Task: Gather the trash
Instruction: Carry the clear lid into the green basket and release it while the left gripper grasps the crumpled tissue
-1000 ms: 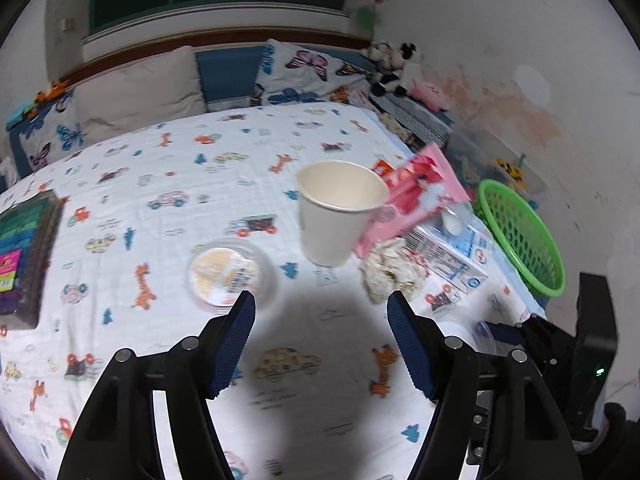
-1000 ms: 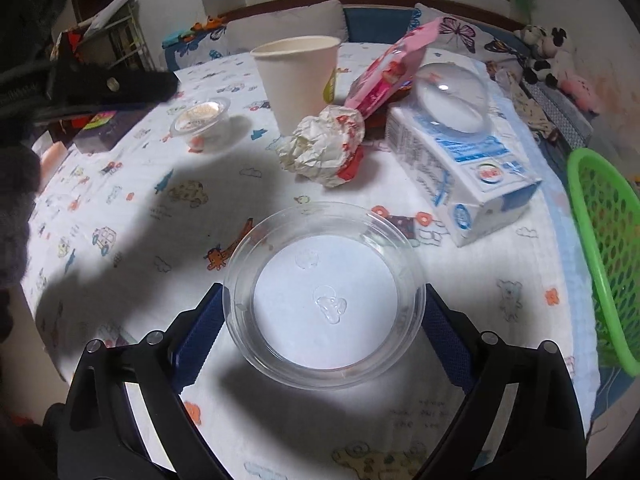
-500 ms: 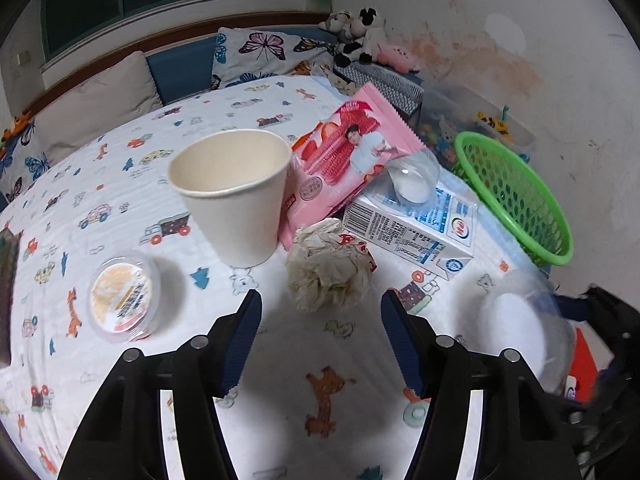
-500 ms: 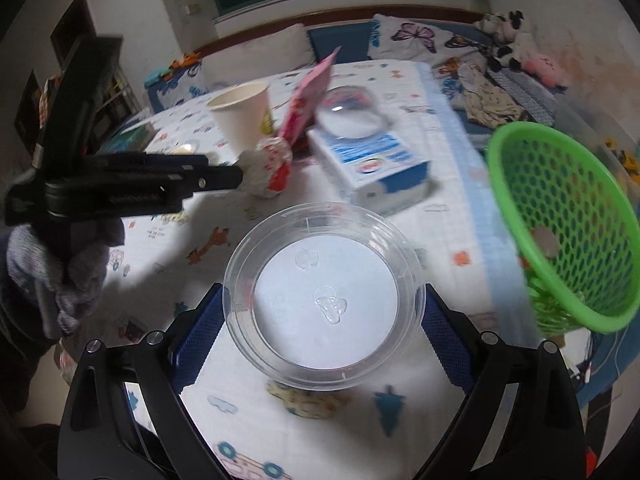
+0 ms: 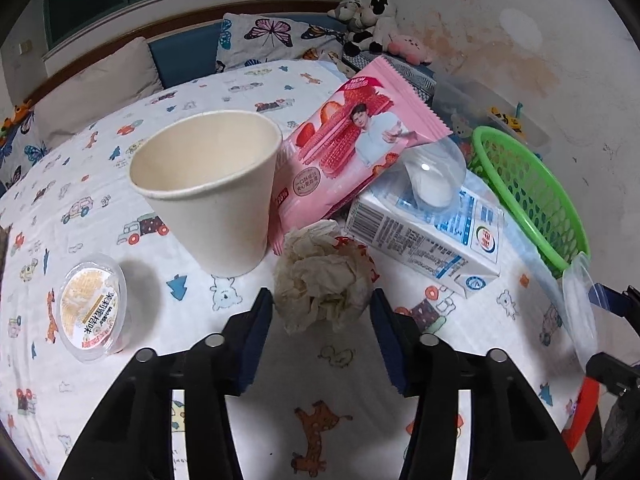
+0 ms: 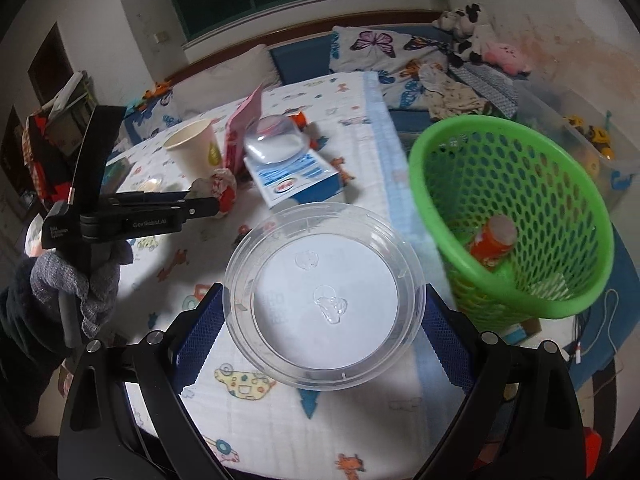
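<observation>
While my left gripper [image 5: 322,312] closes around a crumpled ball of cream paper wrapper [image 5: 324,278] on the cartoon-print tablecloth [image 5: 340,408], its blue pads flank the wad and look just short of pressing it. My right gripper [image 6: 322,320] clamps a round clear plastic lid [image 6: 324,296] by its rim, held beside the green mesh plastic basket [image 6: 560,308] off the table's edge. Collection looks barely begun: an orange can [image 6: 494,242] and little else lie in the basket. Left on the table are a cream paper cup [image 5: 208,192], a pink snack packet [image 5: 356,148], a blue-and-white carton [image 5: 424,236] with a clear plastic dome [image 5: 434,172] on it, and a small sealed pudding tub [image 5: 92,308]. Cup and packet crowd the wad's far side; the carton lies between it and the basket.
</observation>
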The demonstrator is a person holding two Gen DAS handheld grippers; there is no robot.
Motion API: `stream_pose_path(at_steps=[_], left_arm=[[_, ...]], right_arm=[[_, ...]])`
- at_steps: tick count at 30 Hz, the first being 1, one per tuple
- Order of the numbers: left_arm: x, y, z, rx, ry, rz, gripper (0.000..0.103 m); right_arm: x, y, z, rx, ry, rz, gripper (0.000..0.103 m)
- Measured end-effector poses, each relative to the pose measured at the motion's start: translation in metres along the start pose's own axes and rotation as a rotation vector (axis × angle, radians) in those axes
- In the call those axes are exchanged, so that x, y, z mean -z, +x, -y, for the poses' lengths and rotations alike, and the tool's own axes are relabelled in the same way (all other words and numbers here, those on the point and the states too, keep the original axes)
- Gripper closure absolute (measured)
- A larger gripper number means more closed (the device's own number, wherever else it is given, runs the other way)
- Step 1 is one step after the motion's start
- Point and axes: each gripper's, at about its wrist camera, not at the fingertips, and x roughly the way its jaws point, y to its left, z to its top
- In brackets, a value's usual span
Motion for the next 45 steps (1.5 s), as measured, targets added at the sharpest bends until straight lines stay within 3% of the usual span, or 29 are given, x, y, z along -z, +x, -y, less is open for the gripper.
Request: stream_pose_path(at_steps=[6,13,22,27,36,45], left_arm=[[0.002,-0.005,-0.001,0.012,0.007,0.012,0.065],[0.010,-0.026,0.001,0.041,0.019,0.021,0.065],[0.004,-0.070,0.013,0.102,0.054,0.082,0.065],[-0.012,-0.085,0.028,0.135,0.074,0.121,0.065],[-0.036,-0.076,0.056,0.156,0.123,0.123,0.065],[-0.055,-0.056,0.086,0.182,0.166,0.108,0.065]], right_arm=[[-0.002,-0.008,0.013,0.017,0.030,0.020,0.010],[-0.012,-0.018,0.036,0.034,0.085,0.049,0.010],[-0.034,-0.024,0.099,0.107,0.167,0.053,0.010],[-0.039,-0.002,0.139,0.132,0.226,-0.002,0.010],[-0.035,0.035,0.168,0.172,0.243,-0.086,0.010],[-0.036,0.042,0.183,0.237,0.226,-0.096,0.009]])
